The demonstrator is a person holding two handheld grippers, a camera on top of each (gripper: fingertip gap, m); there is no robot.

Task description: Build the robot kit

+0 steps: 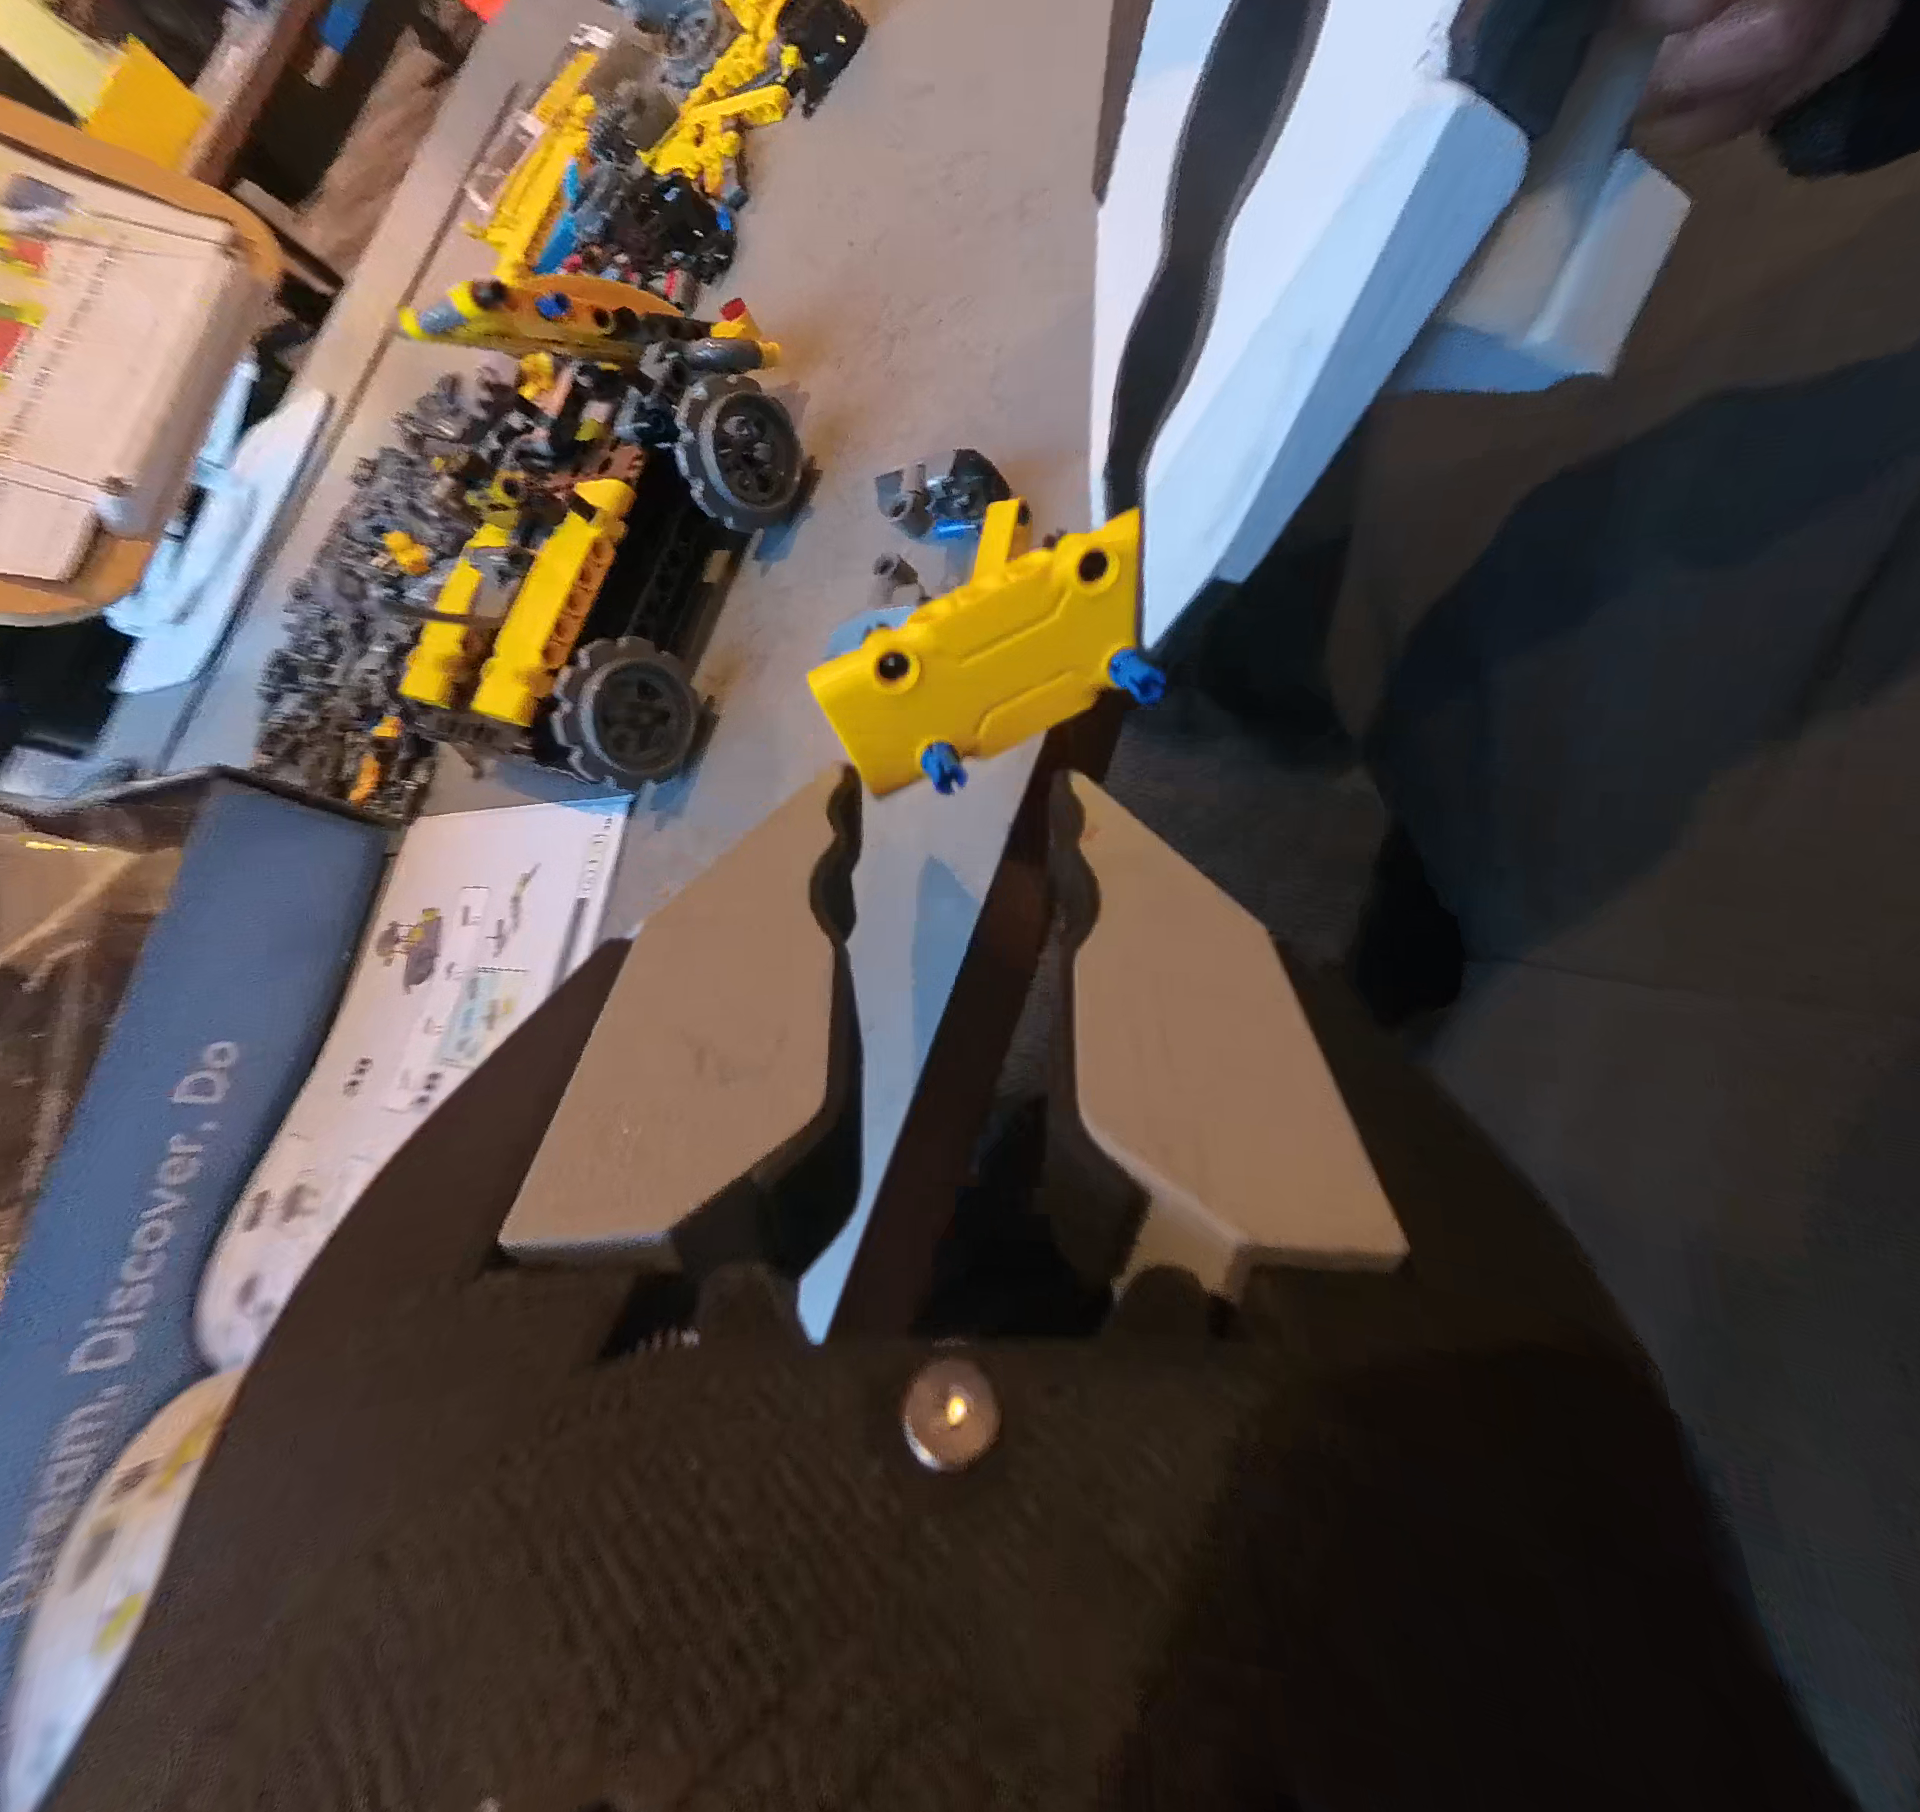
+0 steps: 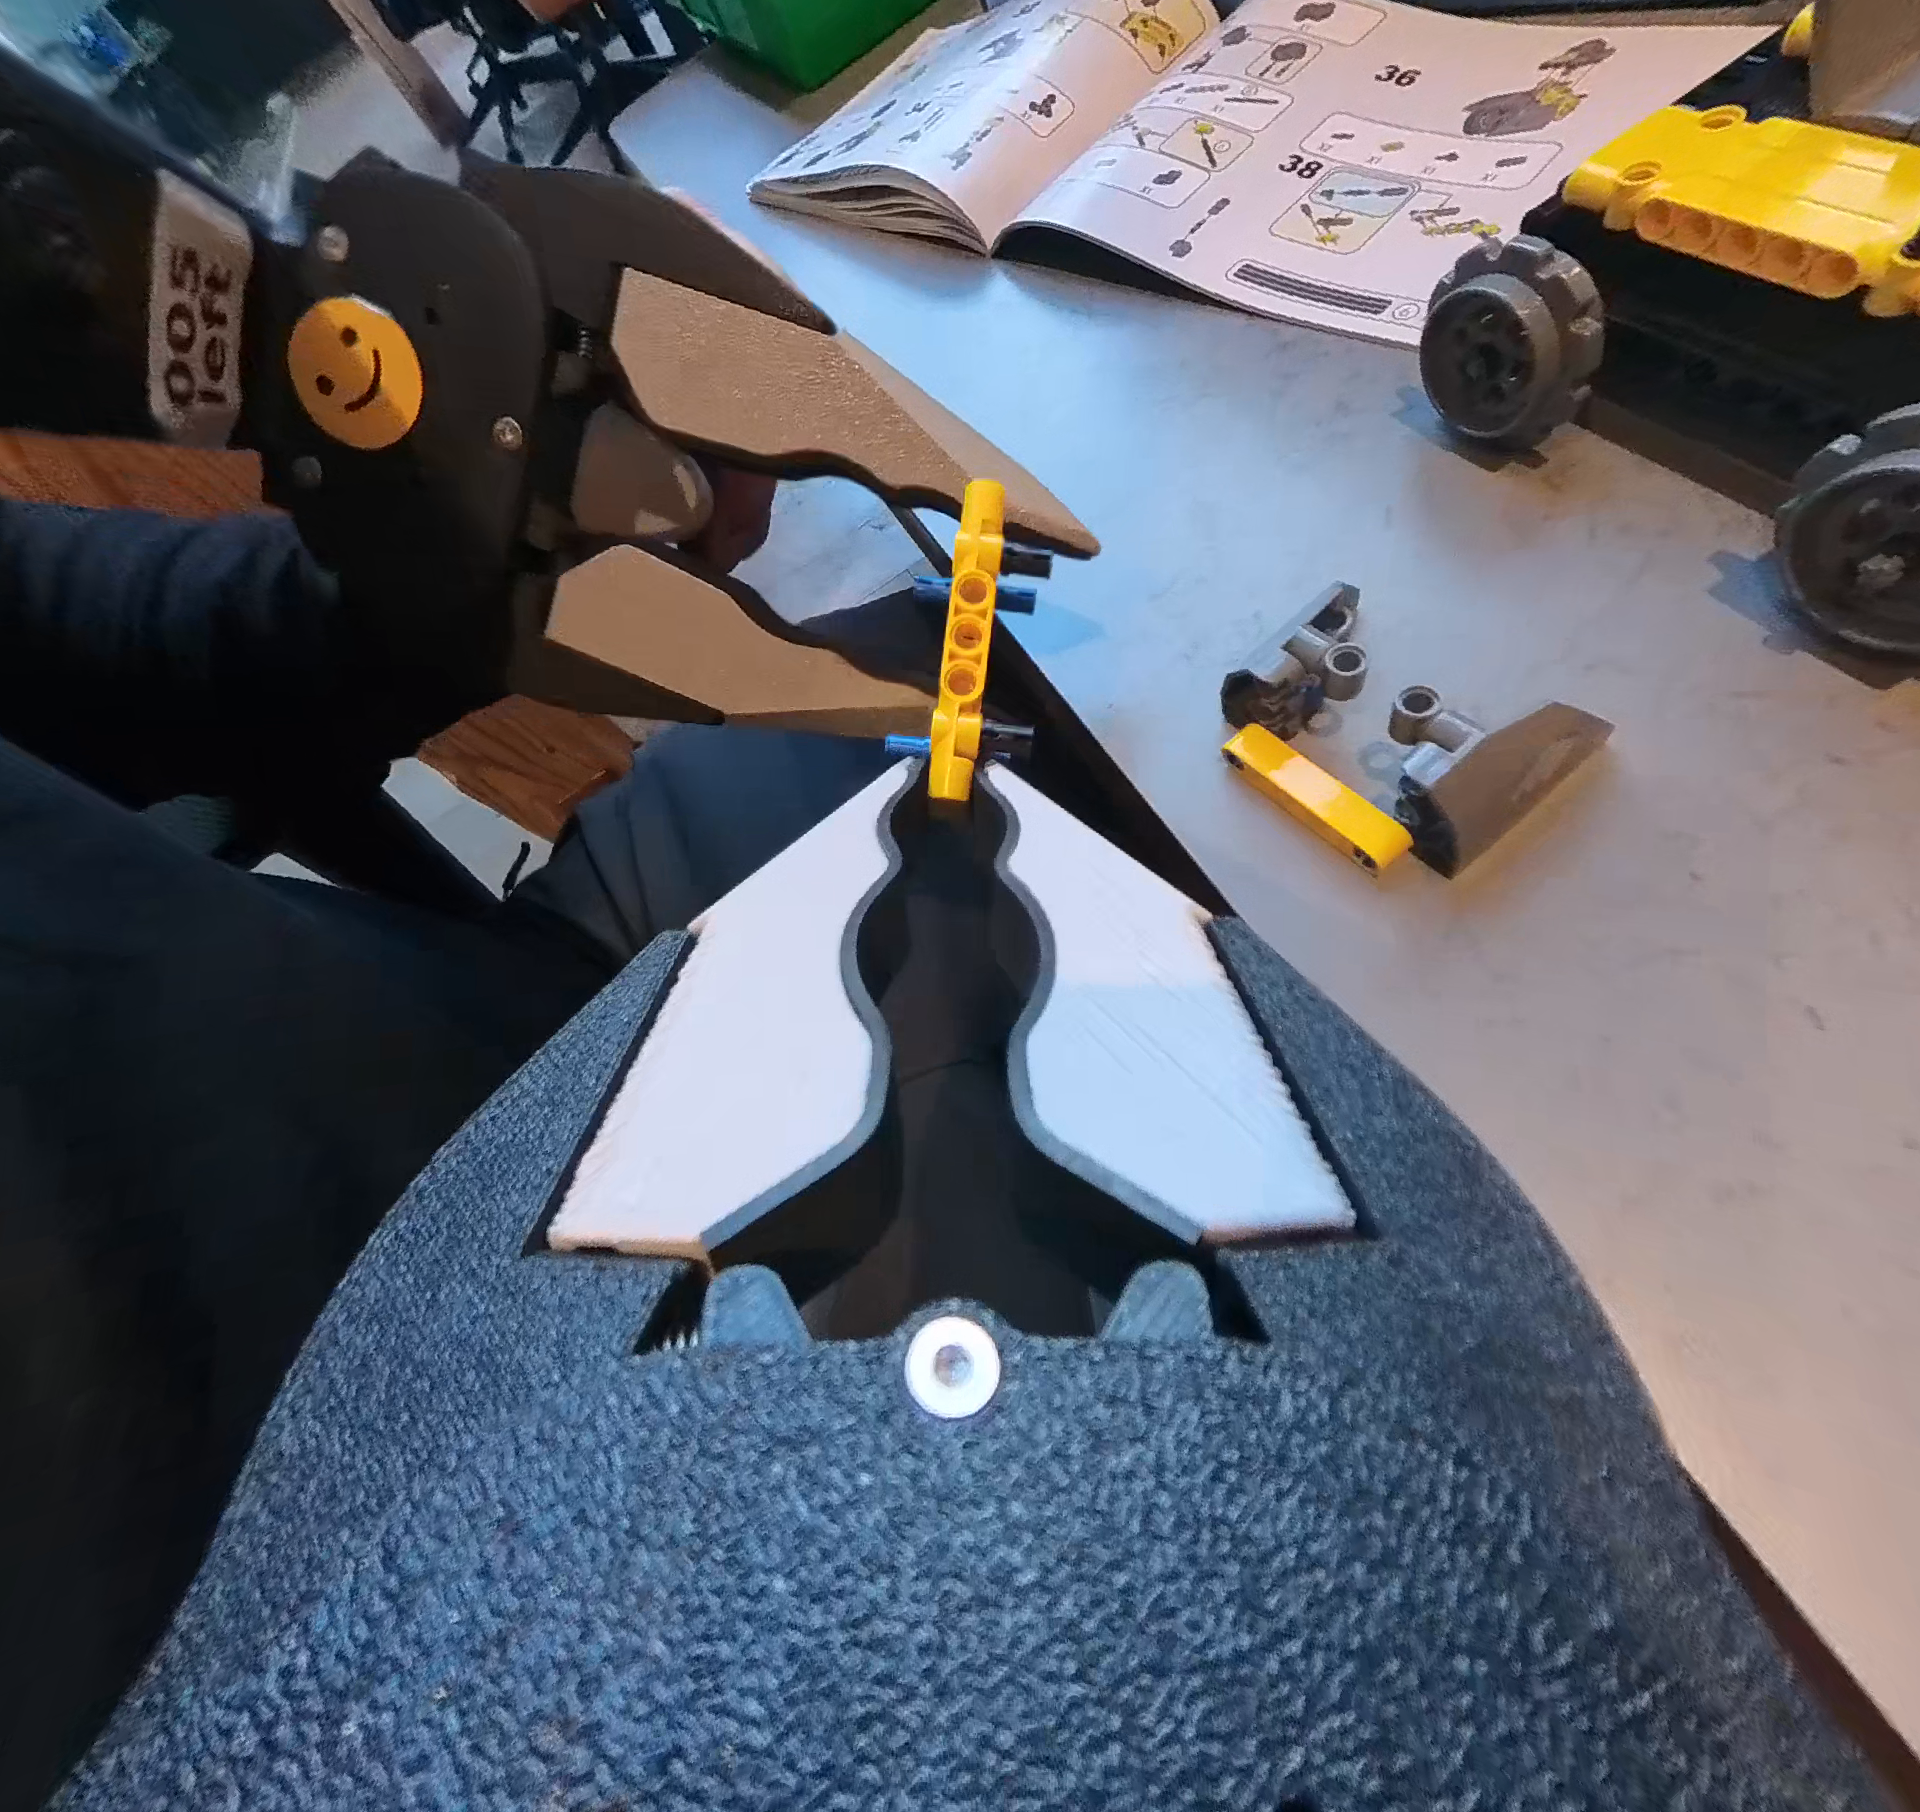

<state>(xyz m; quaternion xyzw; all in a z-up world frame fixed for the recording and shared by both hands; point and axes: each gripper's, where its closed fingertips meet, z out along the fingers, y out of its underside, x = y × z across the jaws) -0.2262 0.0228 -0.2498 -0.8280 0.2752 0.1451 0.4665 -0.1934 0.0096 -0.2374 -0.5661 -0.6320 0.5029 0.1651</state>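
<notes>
My right gripper (image 2: 954, 780) is shut on the bottom end of a yellow panel piece (image 2: 966, 640) with blue and black pins, and holds it upright over the table's near edge. In the left wrist view the panel (image 1: 987, 650) shows flat-on, pinched by the right gripper's white fingers (image 1: 1299, 328). My left gripper (image 1: 956, 791) is open, and its grey fingertips reach the panel's lower edge without clamping it. In the right wrist view its upper finger (image 2: 831, 412) ends at a black pin near the panel's top.
On the grey table (image 2: 1351, 1087) stand a yellow-and-black wheeled model (image 2: 1714, 235), an open instruction booklet (image 2: 1195, 131) and a few loose grey and yellow parts (image 2: 1403, 786). More yellow assemblies (image 1: 644, 152) and a heap of dark parts (image 1: 343, 619) lie farther off. A blue box (image 1: 156, 1139) stands by the booklet. My hands' fingertips stand some 4 cm from each other.
</notes>
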